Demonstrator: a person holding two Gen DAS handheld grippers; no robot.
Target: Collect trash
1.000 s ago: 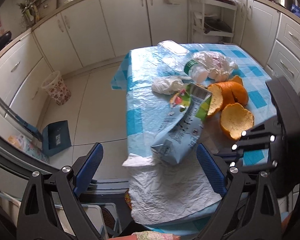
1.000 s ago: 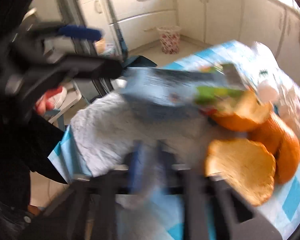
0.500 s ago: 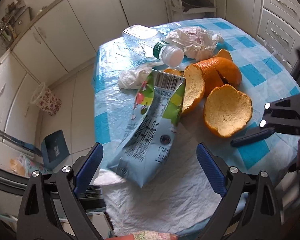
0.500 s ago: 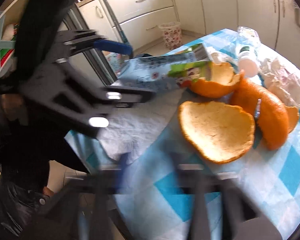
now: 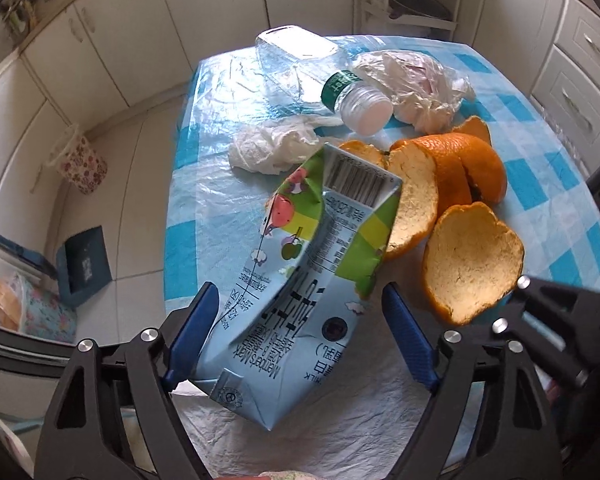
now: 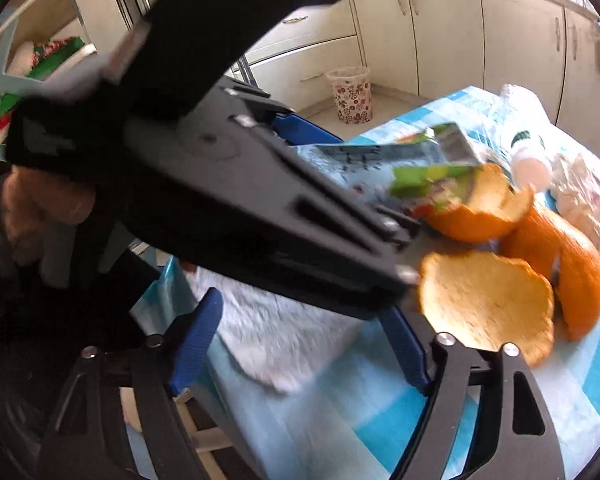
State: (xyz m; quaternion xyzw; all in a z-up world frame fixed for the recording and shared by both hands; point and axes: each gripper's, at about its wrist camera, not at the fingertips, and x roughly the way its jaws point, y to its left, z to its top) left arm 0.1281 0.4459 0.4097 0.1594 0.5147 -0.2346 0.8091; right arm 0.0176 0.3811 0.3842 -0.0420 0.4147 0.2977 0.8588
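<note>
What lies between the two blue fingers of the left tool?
In the left wrist view, the crushed milk carton lies between the open left tool's fingers, on a white paper sheet.

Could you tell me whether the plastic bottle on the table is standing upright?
No, the plastic bottle lies on its side on the table, cap toward the camera.

Crumpled blue-green printed paperboard milk carton (image 5: pixel 300 280), smooth, slightly glossy; orange peels (image 5: pixel 472 264), pithy matt inside; clear plastic bottle (image 5: pixel 300 64); glossy checked plastic tablecloth (image 5: pixel 203 200); rough white paper sheet (image 5: pixel 340 440).
</note>
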